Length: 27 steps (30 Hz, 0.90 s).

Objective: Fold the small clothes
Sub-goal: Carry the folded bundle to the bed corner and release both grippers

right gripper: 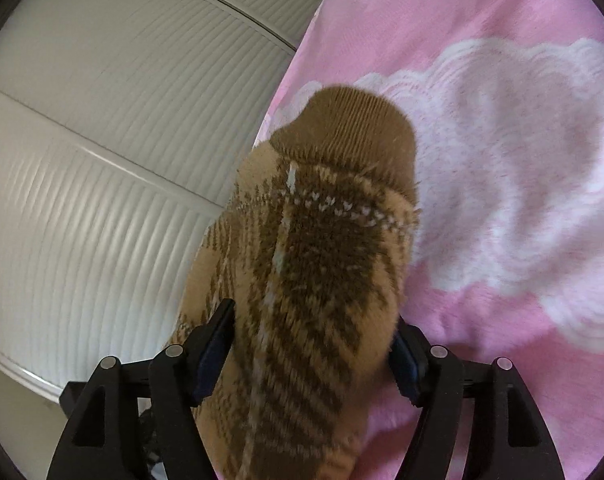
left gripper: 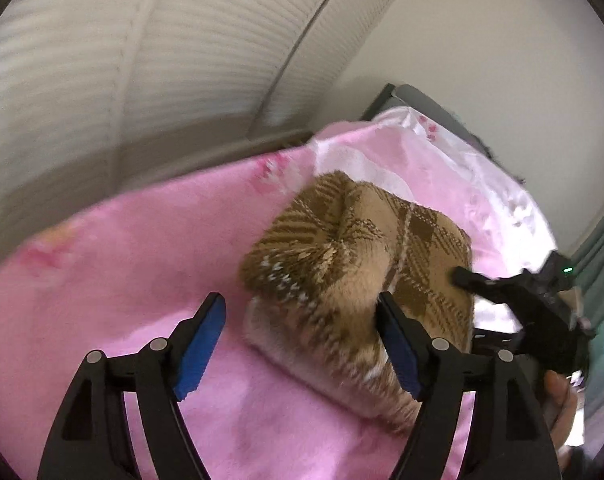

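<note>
Left wrist view: left gripper (left gripper: 302, 316) in the foreground, jaws spread wide, blue pads (left gripper: 200, 344) facing each other. Nothing clamped. Left finger sits over bare pink blanket (left gripper: 114, 248); right finger touches or just overlaps the near edge of the folded brown plaid garment (left gripper: 342, 248), contact unclear due to blur. Garment lies bunched and doubled over on the blanket, fuzzy knit, tan with darker brown checks. Right gripper (left gripper: 462, 276) comes in from the right edge, one black fingertip on the garment's right side; jaw state not readable here. A hand (left gripper: 558, 400) is partly visible behind it. White slatted blinds (left gripper: 122, 60) behind the blanket.
</note>
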Each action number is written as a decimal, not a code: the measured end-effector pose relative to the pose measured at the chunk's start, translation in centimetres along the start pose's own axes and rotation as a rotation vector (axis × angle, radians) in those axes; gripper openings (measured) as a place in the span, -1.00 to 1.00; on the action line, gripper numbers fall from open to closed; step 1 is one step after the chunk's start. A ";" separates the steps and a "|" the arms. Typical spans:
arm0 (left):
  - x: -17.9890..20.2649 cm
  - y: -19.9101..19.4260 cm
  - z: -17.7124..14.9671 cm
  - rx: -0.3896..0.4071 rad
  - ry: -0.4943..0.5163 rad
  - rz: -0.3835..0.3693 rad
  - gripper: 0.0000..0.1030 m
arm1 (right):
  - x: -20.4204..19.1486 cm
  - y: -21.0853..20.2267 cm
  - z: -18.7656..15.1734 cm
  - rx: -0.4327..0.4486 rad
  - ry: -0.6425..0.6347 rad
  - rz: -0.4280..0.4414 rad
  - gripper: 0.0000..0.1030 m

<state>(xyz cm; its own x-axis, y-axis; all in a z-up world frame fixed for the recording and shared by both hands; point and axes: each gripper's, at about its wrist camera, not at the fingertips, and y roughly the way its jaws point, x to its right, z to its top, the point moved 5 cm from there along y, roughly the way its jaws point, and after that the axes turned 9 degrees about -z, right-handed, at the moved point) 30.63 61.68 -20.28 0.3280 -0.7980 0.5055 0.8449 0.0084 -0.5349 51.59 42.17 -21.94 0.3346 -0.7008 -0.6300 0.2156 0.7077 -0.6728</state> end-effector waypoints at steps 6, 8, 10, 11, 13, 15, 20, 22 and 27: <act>4.4 -5.3 -1.7 0.138 0.211 0.125 0.44 | -2.1 -4.7 -1.0 0.212 -0.252 -0.149 0.38; 6.7 -5.5 -2.0 0.139 0.284 0.098 0.44 | -4.5 -5.8 -2.3 0.266 -0.425 -0.180 0.48; 8.6 -5.3 -2.2 0.149 0.351 0.080 0.44 | -6.6 -5.6 -3.7 0.274 -0.579 -0.200 0.60; 9.2 -4.9 -2.2 0.145 0.377 0.066 0.45 | -7.4 -5.1 -4.2 0.273 -0.629 -0.210 0.60; 9.8 -4.1 -2.2 0.125 0.400 0.035 0.45 | -8.7 -4.2 -5.1 0.271 -0.720 -0.226 0.60; 9.4 -2.4 -2.2 0.084 0.403 0.019 0.47 | -9.4 -3.2 -6.1 0.256 -0.791 -0.233 0.60; 5.5 0.8 -1.8 0.012 0.274 0.021 0.47 | -6.5 -1.2 -6.1 0.101 -0.795 -0.233 0.65; 4.8 1.9 -2.1 -0.002 0.275 0.044 0.47 | -6.2 -0.9 -6.2 0.117 -0.798 -0.239 0.66; 5.5 1.2 -2.1 0.017 0.274 0.056 0.47 | -6.4 -1.4 -6.5 0.161 -0.822 -0.280 0.66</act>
<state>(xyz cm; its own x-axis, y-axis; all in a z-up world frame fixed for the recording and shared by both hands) 32.55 55.97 -19.57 0.2502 -0.9290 0.2727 0.8364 0.0655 -0.5442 43.24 45.04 -19.46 0.7904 -0.6085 0.0700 0.4948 0.5669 -0.6586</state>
